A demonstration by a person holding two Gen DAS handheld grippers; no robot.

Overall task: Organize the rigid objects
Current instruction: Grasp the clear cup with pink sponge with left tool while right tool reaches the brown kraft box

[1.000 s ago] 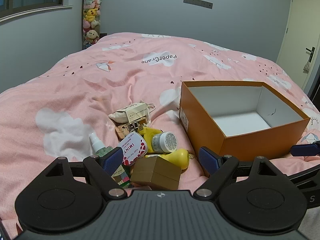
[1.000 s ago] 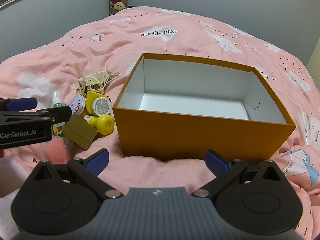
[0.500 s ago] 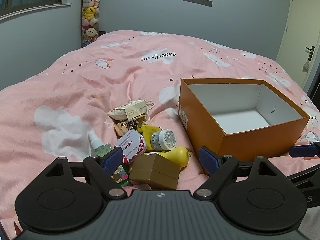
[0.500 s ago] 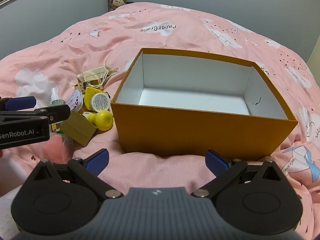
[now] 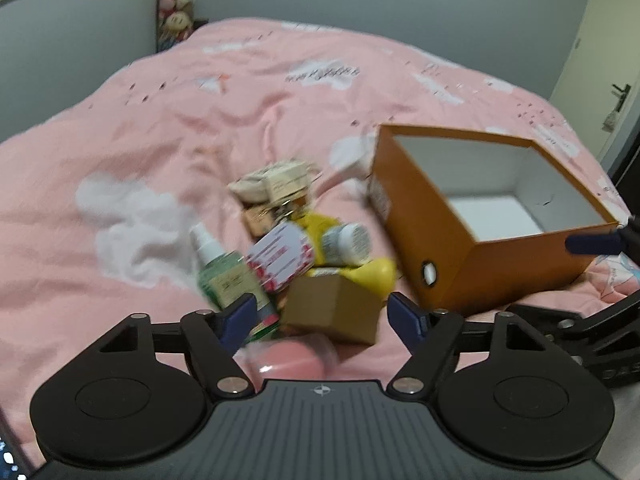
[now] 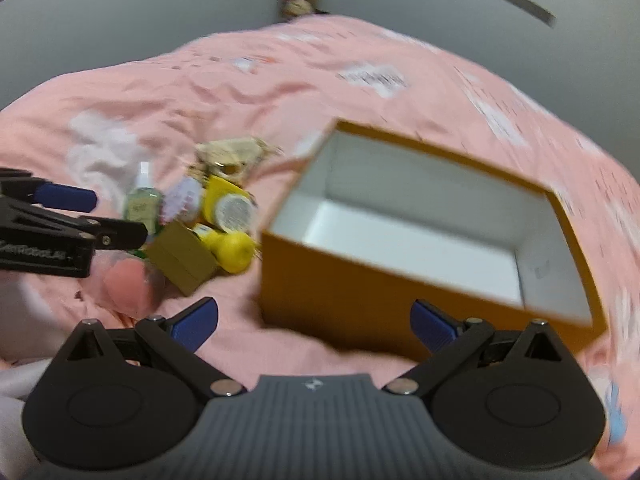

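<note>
With both the left claw [image 5: 320, 316] and right claw [image 6: 314, 320] spread apart and empty, a hasty grab at the brown carton [image 5: 332, 310] could scatter the crowded pile across the soft bed [image 5: 160, 128].

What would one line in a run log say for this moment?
left tool: open, above brown box | right tool: open, before orange box | orange box: empty | pile: unsorted | views: blurred

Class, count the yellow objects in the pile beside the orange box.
2: a yellow pear-shaped object touching the brown box, and a yellow container behind it, beside the silver-lidded jar. Others may be hidden.
</note>
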